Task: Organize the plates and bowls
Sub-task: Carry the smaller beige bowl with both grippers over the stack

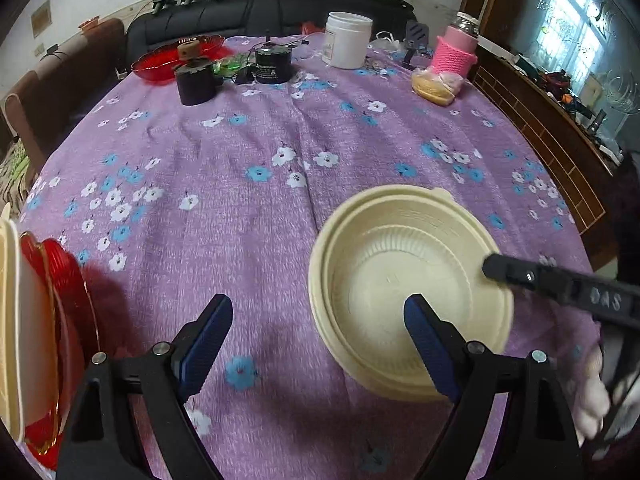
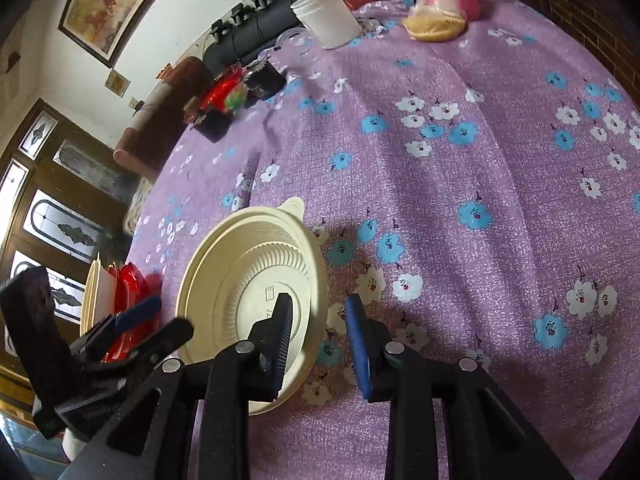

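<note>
A cream plastic bowl [image 1: 400, 248] sits upright on the purple flowered tablecloth [image 1: 240, 200]. My left gripper [image 1: 318, 302] is open wide above the bowl's left rim, with one pad over the inside and the other over the cloth, and nothing between them. In the right wrist view my right gripper [image 2: 320, 299] straddles the near rim of the bowl [image 2: 240, 264] with a gap on both sides, its pads not pressing. One black finger [image 1: 520, 278] of it reaches the bowl's right rim. A stack of red plates [image 1: 60, 300] and cream ones [image 1: 8, 320] stands on edge at the far left.
Along the far side of the table stand a red glass dish [image 1: 160, 62], two black cans [image 1: 196, 84], a white jar [image 1: 346, 40], a pink-sleeved bottle [image 1: 456, 52] and a bag of yellow food [image 1: 434, 86]. A hand [image 1: 592, 392] holds the right gripper.
</note>
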A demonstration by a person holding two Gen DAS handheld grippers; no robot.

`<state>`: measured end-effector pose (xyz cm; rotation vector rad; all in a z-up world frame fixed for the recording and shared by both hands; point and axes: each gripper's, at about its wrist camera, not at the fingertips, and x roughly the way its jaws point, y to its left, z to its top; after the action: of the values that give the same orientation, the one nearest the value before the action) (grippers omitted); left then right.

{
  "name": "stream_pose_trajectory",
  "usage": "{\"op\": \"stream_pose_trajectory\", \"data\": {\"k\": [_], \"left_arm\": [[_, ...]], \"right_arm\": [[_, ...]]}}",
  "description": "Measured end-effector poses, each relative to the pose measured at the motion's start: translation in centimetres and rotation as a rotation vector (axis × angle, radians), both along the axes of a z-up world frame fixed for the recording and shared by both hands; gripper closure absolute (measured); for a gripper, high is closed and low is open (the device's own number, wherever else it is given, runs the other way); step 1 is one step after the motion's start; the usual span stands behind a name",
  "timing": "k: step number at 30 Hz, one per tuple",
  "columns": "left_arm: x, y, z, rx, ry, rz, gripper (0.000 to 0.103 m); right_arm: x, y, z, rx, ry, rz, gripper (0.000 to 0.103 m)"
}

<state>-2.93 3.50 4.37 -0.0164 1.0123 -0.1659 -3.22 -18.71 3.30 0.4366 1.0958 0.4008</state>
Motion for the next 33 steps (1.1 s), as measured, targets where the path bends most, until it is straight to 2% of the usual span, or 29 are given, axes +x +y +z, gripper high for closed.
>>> {"op": "stream_pose_trajectory", "data": {"k": [5,7,8,9,10,13,16,19,25,33], "left_arm": [[1.2,-0.5,-1.5,0.014,0.049,0.017,0.017],[1.4,-0.7,-2.1,-0.011,0.061,0.010,0.026],[1.5,-0.9,-2.3,-0.013,0.066,0.006,0.048],[1.6,-1.0,-2.8,-0.016,0.084,-0.002,0.075],[1.8,-1.2,-3.2,-0.027,0.110,-0.013,0.087],[1.3,-1.3,-3.2,-0.020,0.081,-0.020,0.087],[0.3,-1.1,-2.3,-0.007,0.038,-0.014,0.087],[-1.1,-0.9,-0.9,0.013,-0.014,-0.012,0.087],[-4.0,-0.4,1.6,0.067,-0.116,0.009,0.087],[-7.1,2.6,3.5,0.050,-0.176,0.077,0.086]], "right_arm": [[-0.2,1.1,-1.0,-0.043,-0.015,-0.001,0.074],[-0.4,1.5,-1.3,-0.047,-0.018,-0.001,0.074],[-0.4,1.7,-1.5,-0.045,-0.021,-0.002,0.074],[-0.5,1.8,-1.6,-0.044,-0.026,-0.002,0.074],[-0.6,2.0,-1.6,-0.048,-0.033,0.000,0.074],[-1.1,2.7,-1.6,-0.056,-0.053,0.010,0.074],[-1.7,3.3,-1.4,-0.102,-0.088,0.014,0.081],[-2.5,3.3,-1.1,-0.058,-0.108,0.013,0.081],[-4.6,4.3,0.5,-0.037,-0.195,0.016,0.081],[-7.3,6.9,3.3,-0.011,-0.293,0.044,0.081]]}}
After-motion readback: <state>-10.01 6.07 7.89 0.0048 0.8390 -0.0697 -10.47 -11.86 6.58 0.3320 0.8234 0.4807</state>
